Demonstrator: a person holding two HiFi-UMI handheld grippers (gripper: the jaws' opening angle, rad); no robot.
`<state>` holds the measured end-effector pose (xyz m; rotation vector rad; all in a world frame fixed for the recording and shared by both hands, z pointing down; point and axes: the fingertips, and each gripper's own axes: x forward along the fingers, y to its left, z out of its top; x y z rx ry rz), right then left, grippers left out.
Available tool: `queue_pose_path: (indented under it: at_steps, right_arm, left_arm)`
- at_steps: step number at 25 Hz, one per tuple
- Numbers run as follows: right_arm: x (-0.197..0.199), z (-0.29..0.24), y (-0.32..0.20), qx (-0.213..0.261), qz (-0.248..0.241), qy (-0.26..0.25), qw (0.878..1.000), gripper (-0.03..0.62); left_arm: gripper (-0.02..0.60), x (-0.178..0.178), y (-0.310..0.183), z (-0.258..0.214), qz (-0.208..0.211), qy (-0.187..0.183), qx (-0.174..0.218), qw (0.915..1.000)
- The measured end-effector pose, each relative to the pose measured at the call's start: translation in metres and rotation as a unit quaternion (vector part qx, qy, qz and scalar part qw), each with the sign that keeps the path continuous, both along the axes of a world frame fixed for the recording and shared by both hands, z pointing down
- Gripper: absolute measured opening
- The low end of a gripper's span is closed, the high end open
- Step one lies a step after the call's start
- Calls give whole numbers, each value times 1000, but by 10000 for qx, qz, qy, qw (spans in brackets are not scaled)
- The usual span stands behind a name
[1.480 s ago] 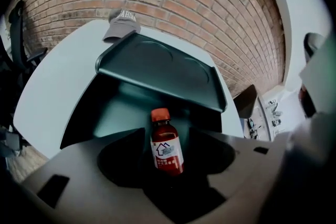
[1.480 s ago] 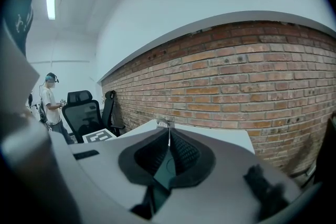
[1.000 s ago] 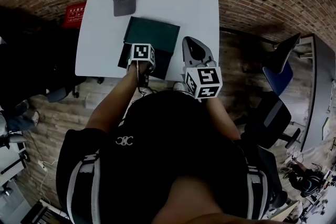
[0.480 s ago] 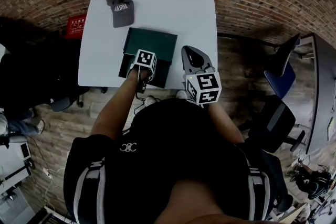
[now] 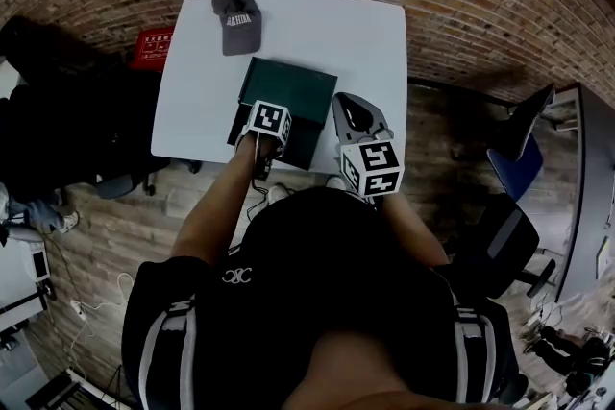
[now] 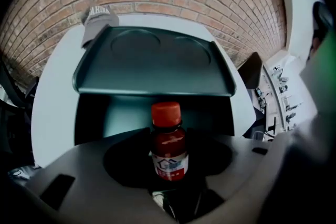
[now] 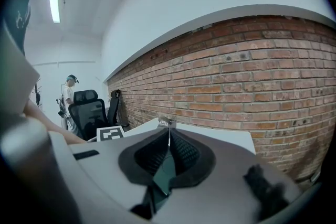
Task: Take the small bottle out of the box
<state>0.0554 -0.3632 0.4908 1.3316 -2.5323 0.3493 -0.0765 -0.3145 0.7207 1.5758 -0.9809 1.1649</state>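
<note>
Small bottle: the small bottle [image 6: 168, 147] is seen upright, straight ahead of the left gripper [image 6: 168, 138] and between its two jaws, inside the box.
Bottle look: a dark reddish body is topped by a red screw cap [image 6: 166, 114]; a white label [image 6: 170, 165] with blue and red print is wrapped round the lower half. The print is too small to be read.
Left gripper: its jaws are spread wide to either side of the bottle and are closing; a gap is seen between each pad and the bottle, so it is not gripped.
Box: the dark green box [image 6: 123, 113] lies just ahead of the left gripper with its lid [image 6: 152, 65] raised beyond the bottle. Two shallow round impressions are seen on the lid's inner face. The bottle is the one thing that can be made out inside.
Right gripper: the right gripper [image 7: 168, 131] is held to the right of the box, its jaw tips pressed together with nothing between them.
Table: the box is carried by a white table [image 5: 346, 43].
Grey cap: a grey cap [image 6: 98, 21] lies on the table beyond the box, ahead and to the left of the left gripper.
</note>
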Motion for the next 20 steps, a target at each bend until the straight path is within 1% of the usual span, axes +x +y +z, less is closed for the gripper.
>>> queue_pose_path:
  at_steps: [5, 7, 9, 12, 15, 16, 18, 20]
  right_arm:
    - [-20, -4, 0, 34, -178, -62, 9998, 31]
    - [-29, -5, 0, 68, -265, -57, 9996, 31]
    - [-38, -8, 0, 126, -353, -62, 9993, 31]
    - [-48, -13, -2, 206, -376, -115, 9990, 31]
    - [-55, -20, -5, 315, -246, -182, 9990, 31]
    - [-57, -22, -6, 360, -219, -204, 9989, 31]
    - [-62, -26, -7, 435, -224, -266, 9984, 29]
    - [-68, -30, -6, 507, -264, -334, 9978, 29]
  left_arm:
    - [229, -8, -5, -28, -60, 114, 798, 9967]
    - [229, -13, -6, -41, -110, 146, 1080, 9940]
    - [229, -17, -10, -56, -121, 218, 1446, 9892]
    - [229, -26, -18, -83, -231, 267, 2027, 9786]
    - [229, -38, -21, -111, -550, 360, 2472, 9667]
    - [229, -42, -22, -122, -699, 466, 2623, 9613]
    - [229, -51, -25, -141, -1046, 685, 2938, 9477]
    - [229, -61, -28, -161, -1283, 738, 3312, 9319]
